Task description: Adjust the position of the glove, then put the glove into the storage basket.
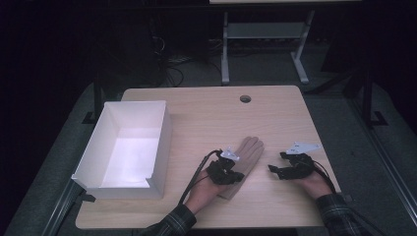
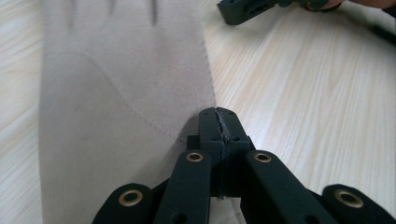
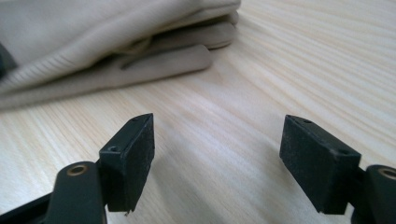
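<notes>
A beige glove [image 1: 250, 153] lies flat on the wooden table [image 1: 275, 113], fingers pointing away from me. My left gripper [image 1: 239, 176] rests at the cuff end of it. In the left gripper view the jaws [image 2: 218, 116] are shut tight, pads meeting right at the glove's [image 2: 116, 93] right edge; I cannot tell whether any fabric is pinched between them. My right gripper [image 1: 271, 169] sits low to the right of the glove, pointing at it. Its jaws [image 3: 217, 154] stand open over bare wood with nothing between them, the glove [image 3: 93, 42] a short way ahead.
A white open box [image 1: 164, 142] stands on the left part of the table, nothing visible inside. A round cable hole [image 1: 245, 98] sits near the far edge. The right gripper [image 2: 252, 9] shows at the top of the left gripper view. Dark floor and a desk frame lie beyond.
</notes>
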A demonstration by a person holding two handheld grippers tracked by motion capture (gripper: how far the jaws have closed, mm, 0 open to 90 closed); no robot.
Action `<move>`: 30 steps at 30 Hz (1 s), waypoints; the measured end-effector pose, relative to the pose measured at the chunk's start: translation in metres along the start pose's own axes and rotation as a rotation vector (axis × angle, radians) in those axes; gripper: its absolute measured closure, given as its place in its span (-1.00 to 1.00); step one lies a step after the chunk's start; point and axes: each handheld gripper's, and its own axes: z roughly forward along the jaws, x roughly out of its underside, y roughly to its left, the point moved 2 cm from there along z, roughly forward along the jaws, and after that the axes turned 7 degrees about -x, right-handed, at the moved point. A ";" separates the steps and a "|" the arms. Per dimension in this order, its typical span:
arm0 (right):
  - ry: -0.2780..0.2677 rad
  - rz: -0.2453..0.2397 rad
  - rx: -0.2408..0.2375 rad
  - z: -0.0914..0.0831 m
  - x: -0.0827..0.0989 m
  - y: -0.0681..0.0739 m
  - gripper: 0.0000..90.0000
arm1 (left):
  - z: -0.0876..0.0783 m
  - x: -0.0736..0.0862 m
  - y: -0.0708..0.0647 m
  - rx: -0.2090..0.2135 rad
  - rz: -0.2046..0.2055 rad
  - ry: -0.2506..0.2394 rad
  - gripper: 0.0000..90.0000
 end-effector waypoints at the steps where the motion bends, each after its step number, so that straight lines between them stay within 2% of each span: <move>1: 0.000 0.000 0.000 0.000 0.000 0.000 -0.43 | -0.002 0.002 0.002 -0.005 0.002 0.003 0.99; 2: -0.004 -0.005 -0.001 0.000 0.000 -0.001 -0.45 | -0.004 0.003 0.003 -0.012 -0.006 -0.001 0.99; 5: -0.002 0.002 0.003 0.000 0.000 -0.001 -0.46 | -0.010 0.007 0.009 -0.034 0.006 0.011 0.99; 7: 0.003 0.000 0.009 0.000 0.000 -0.001 -0.46 | -0.015 0.009 0.012 -0.057 0.005 0.010 0.99; 8: 0.007 -0.004 0.010 0.000 0.000 -0.001 -0.47 | -0.018 0.010 0.016 -0.072 0.024 0.023 0.99; 10: 0.013 -0.009 0.009 0.000 0.000 -0.001 -0.48 | -0.022 0.012 0.021 -0.094 0.022 0.025 0.99; 11: 0.014 -0.010 0.008 0.000 0.000 -0.001 -0.49 | -0.024 0.013 0.023 -0.097 0.009 0.018 0.99; 15: 0.013 -0.004 0.007 0.001 0.000 -0.001 -0.54 | -0.033 0.010 0.027 -0.091 0.003 -0.011 0.98; 18: 0.017 -0.005 0.006 0.001 0.000 -0.001 -0.59 | -0.038 0.001 0.027 -0.087 0.029 -0.029 0.72; 20: 0.020 -0.007 0.005 0.001 0.000 -0.001 -0.60 | -0.039 -0.006 0.029 -0.103 0.078 -0.031 0.52; 21: 0.020 -0.006 0.005 0.002 0.000 -0.001 -0.60 | -0.039 -0.008 0.030 -0.110 0.090 -0.036 0.39; 27: 0.022 -0.009 0.008 0.002 0.000 -0.001 -0.61 | -0.025 -0.022 0.042 -0.126 0.158 -0.016 -0.23; 30: 0.024 -0.007 0.008 0.002 0.000 -0.001 -0.62 | -0.015 -0.026 0.048 -0.126 0.155 -0.005 -0.45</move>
